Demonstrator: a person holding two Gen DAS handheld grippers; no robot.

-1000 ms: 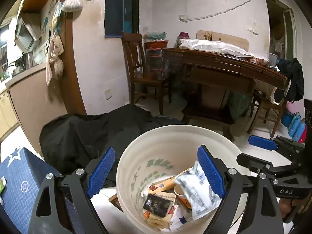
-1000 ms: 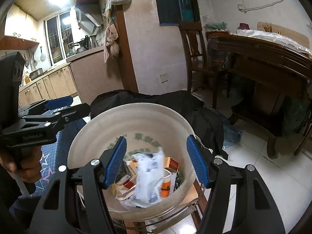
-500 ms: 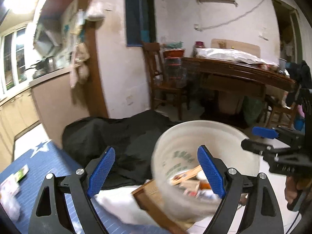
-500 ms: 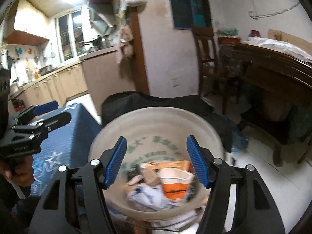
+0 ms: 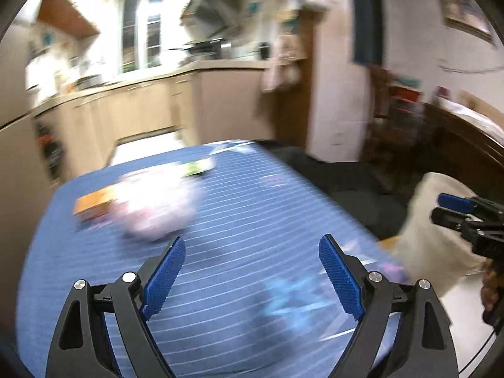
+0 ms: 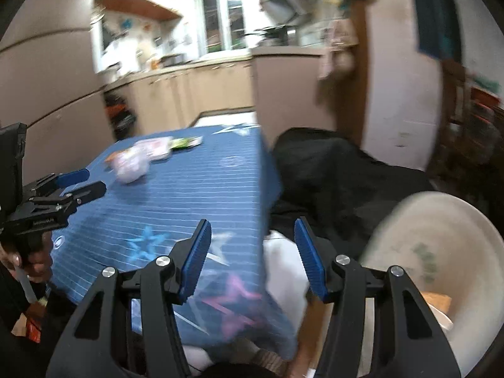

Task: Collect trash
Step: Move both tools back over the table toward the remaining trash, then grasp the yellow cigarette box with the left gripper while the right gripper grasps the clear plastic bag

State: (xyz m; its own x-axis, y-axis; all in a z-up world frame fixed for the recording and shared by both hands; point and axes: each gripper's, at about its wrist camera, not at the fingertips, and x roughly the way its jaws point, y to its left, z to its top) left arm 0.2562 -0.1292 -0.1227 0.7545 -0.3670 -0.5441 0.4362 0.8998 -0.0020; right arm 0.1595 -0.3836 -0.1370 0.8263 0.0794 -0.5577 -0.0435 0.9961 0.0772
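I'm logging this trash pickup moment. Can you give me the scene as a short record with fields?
surface: blue striped tablecloth
trash left on it: pale crumpled bag, orange box, green wrapper
bin: white bucket, beside the table
left gripper: open, nothing between its jaws
right gripper: jaws closing, nothing between them
picture quality: blurred

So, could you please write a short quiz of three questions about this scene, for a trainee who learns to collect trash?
1. True or false: the left gripper holds a piece of trash.
2. Which item lies farthest from the grippers on the blue striped tablecloth? A) crumpled pale plastic bag B) small green packet C) orange cardboard box
3. On which side of the table does the cream plastic bucket stand in the right wrist view?

Key: 1. False, nothing is between its pads. 2. B. 3. The right side, off the table edge.
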